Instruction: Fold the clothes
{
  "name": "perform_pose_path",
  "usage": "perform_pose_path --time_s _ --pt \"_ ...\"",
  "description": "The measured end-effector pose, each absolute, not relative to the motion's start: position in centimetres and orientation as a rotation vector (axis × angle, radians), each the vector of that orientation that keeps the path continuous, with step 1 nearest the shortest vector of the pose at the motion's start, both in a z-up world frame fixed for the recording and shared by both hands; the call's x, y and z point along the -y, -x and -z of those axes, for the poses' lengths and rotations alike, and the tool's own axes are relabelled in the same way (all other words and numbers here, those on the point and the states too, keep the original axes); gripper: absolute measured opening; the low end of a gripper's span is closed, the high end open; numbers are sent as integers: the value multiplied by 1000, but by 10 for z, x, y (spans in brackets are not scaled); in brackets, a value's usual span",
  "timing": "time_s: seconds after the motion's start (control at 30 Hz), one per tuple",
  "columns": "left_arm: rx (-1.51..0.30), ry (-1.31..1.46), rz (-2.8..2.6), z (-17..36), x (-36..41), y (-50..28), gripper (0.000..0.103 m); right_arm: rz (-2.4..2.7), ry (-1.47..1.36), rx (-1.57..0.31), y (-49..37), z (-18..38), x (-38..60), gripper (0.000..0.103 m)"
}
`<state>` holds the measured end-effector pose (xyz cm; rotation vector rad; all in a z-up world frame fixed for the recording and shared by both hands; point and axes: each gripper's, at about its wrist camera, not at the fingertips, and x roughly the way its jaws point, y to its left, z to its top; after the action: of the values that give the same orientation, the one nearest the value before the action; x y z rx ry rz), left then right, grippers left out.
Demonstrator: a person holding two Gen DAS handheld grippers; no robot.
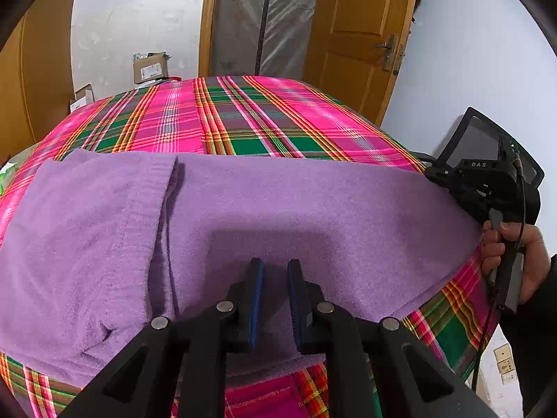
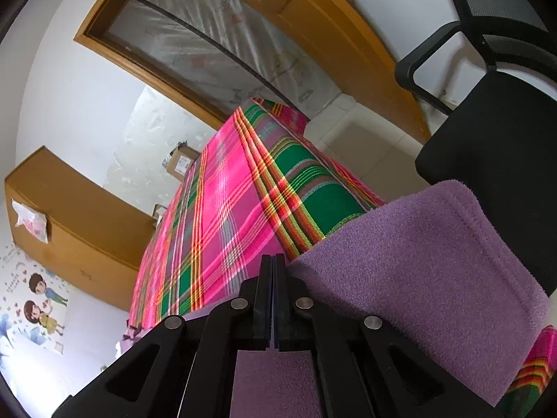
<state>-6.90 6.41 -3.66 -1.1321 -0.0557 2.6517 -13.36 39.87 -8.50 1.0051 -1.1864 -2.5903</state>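
Note:
A purple fleece garment (image 1: 313, 202) lies spread across the plaid-covered table (image 1: 243, 115), with one part (image 1: 97, 209) folded over at the left. My left gripper (image 1: 275, 268) sits at the garment's near edge. Its jaws stand narrowly apart, and fleece fills the gap between the blue pads. At the far right edge, a hand (image 1: 515, 254) holds my right gripper (image 1: 430, 173). In the right wrist view the right gripper (image 2: 275, 261) has its jaws pressed together at the garment (image 2: 417, 261) edge. The fleece rises against its right finger, and the pinch itself is hidden.
A black mesh chair (image 2: 494, 139) stands close to the table's right side, where the garment's hem hangs over. Beyond the table are a wooden door (image 1: 355, 28), cardboard boxes (image 1: 149, 68) and a wooden cabinet (image 2: 69, 216). Bare plaid cloth (image 2: 222, 216) stretches past the garment.

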Motion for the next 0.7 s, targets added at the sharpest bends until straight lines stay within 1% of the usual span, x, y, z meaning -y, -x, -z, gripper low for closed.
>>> perform_pose_path --time_s 0.13,0.17,0.23,0.27,0.3,0.53,0.57,0.7 --pt "61 1131 -2653 37 -64 68 14 2587 -1012 1159 132 82 -397 1" --pt "62 1131 -2653 37 -64 68 14 2610 -1022 1113 128 79 -393 2" --pt "67 1130 -2652 37 -64 68 14 2652 -1040 1021 121 72 -384 11" --pt "70 1130 -2652 37 -64 68 14 2643 -1033 1007 113 70 -378 15" --pt "73 1129 -2651 37 -63 68 14 2634 -1026 993 106 69 -373 17" --pt "64 1130 -2654 37 -63 68 14 2561 -1032 871 64 74 -340 17" --pt "64 1130 -2655 37 -63 68 14 2560 -1030 873 63 75 -341 14" --pt "66 1130 -2655 37 -64 68 14 2550 -1019 969 63 79 -362 13"
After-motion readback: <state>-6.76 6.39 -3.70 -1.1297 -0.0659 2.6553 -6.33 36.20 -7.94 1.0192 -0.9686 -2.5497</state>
